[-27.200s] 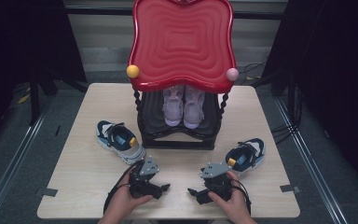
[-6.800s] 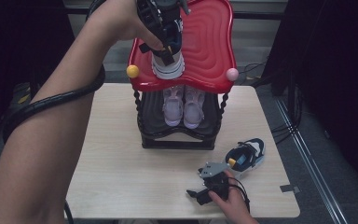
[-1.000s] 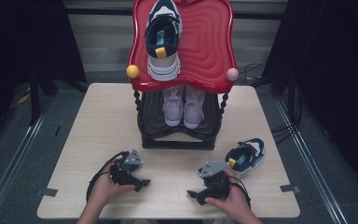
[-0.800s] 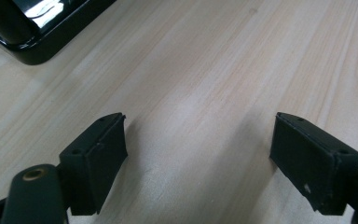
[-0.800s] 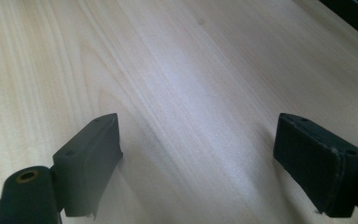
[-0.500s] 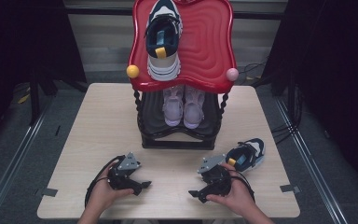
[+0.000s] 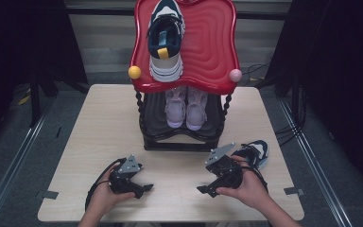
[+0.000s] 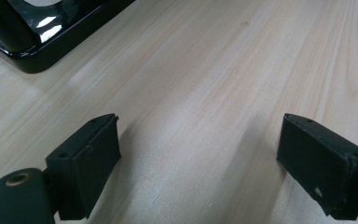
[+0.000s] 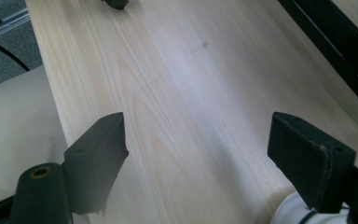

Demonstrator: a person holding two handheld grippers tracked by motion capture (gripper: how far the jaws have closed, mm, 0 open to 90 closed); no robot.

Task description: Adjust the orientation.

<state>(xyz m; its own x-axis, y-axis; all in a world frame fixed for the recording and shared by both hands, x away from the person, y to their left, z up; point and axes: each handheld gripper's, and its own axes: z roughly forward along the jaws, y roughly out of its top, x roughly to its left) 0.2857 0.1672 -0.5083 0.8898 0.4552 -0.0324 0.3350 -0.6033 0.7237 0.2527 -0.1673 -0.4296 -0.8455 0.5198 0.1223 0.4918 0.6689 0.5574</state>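
Two-tier shoe rack (image 7: 184, 137) sits at desk (image 7: 99, 123) centre, toward the far edge. Red wavy top tray (image 7: 212, 47) carries one navy/white sneaker (image 7: 165, 40), heel with yellow tab toward the person, toe cut off by the top edge of the high view. Lower black shelf holds a pale pink pair (image 7: 186, 106), side by side, toes forward; their rear halves are hidden under the red tray. The sneaker's mate, a second navy/white sneaker (image 7: 255, 152), lies on the desk just right of the rack, right behind the right hand-held gripper (image 7: 203, 190); hand and gripper body cover most of it, so can't tell if upright or tipped. A white rounded bit with a blue line (image 9: 303, 212) pokes in at the bottom of the right gripper view, partly behind the jaw; too little of it to identify. Right hand-held gripper: jaws have just been closing a little but stand wide apart, nothing between them, bare wood below. Left hand-held gripper (image 7: 146, 189): jaws have just been opening, released, wide apart over bare desk. A glossy black rack base corner (image 8: 32, 42) sits upper left in the left gripper view, cut off by the frame.
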